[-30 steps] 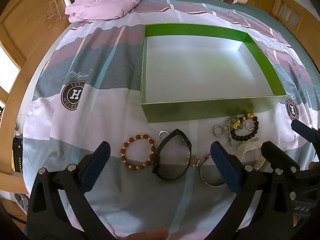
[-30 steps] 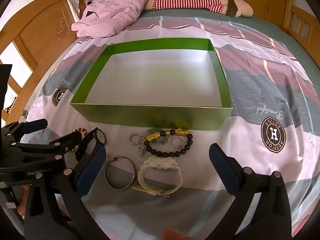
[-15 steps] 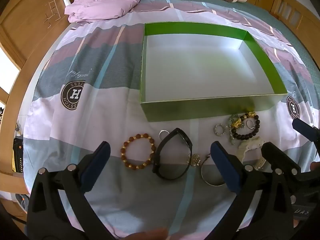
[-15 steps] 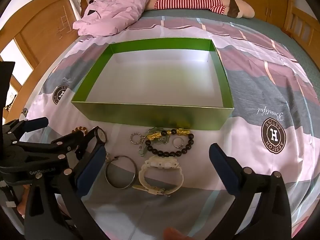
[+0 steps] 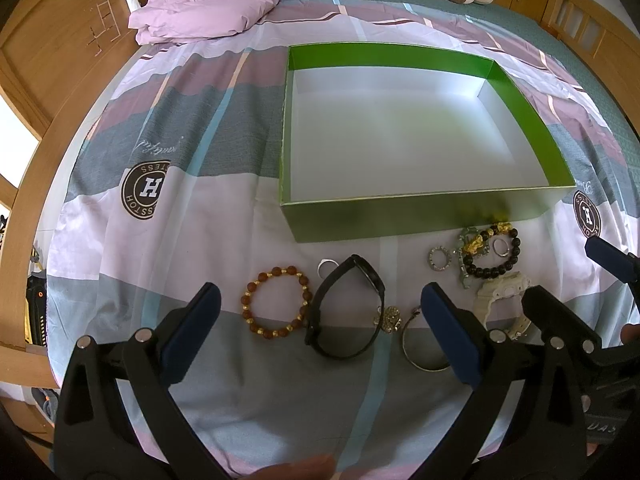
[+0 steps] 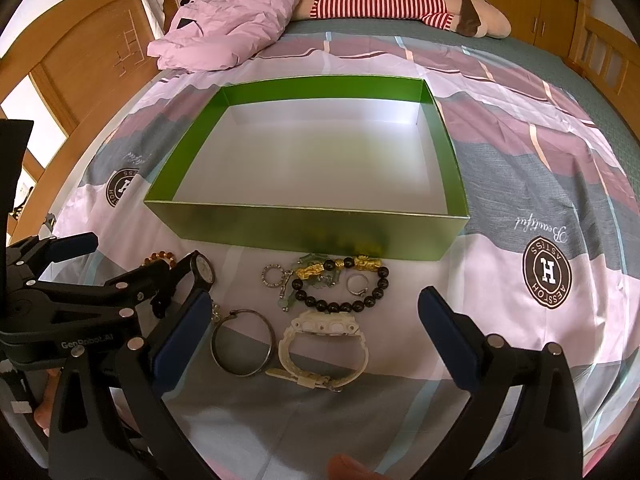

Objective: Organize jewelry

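An empty green box [image 5: 400, 222] [image 6: 304, 236] with a white inside lies on the bed. In front of it lies jewelry: a brown bead bracelet [image 5: 275, 302], a black watch [image 5: 347, 312] [image 6: 202, 272], a small gold charm [image 5: 390, 319], a silver bangle [image 5: 420, 354] [image 6: 243, 342], a white watch [image 5: 500, 298] [image 6: 324, 344], a black bead bracelet with gold charms [image 5: 490, 250] [image 6: 340, 284] and small rings [image 6: 274, 276]. My left gripper [image 5: 320, 320] hovers open over the brown bracelet and black watch. My right gripper [image 6: 314, 320] hovers open over the bangle and white watch.
The bed has a patchwork cover [image 6: 540, 184] with round logo prints. A pink quilt [image 5: 208, 4] and a striped plush toy [image 6: 400, 0] lie at the far end. A wooden bed frame [image 5: 44, 92] curves along the left edge.
Both grippers have drifted very slightly; the box and jewelry lie as before and the jaws stay open.
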Motion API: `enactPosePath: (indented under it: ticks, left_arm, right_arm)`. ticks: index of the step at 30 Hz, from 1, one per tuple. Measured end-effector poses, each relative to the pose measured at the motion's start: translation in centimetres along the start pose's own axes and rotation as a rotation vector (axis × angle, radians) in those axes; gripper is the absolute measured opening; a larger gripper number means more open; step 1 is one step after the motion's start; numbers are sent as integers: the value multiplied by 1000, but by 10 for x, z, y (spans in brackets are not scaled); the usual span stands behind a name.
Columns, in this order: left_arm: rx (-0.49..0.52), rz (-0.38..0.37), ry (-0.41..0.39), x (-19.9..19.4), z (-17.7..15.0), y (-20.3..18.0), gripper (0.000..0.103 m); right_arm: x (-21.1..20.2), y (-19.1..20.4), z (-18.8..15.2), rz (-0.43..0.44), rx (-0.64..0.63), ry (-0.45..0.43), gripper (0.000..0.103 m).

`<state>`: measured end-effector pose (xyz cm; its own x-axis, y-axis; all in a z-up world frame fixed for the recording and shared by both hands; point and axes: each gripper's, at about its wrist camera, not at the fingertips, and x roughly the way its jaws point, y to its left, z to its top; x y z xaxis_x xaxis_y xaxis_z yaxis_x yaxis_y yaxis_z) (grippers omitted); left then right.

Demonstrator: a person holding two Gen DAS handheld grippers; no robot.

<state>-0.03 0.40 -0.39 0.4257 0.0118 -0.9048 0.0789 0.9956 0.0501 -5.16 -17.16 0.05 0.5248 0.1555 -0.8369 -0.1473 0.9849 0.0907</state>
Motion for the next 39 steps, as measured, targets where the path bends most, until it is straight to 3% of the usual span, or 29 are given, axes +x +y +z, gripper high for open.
enactPosePath:
  ticks: [39]
  left_arm:
    - [5, 5, 5, 1, 0, -2, 101]
  right_arm:
    - [-1, 4, -1, -5, -14, -2, 102]
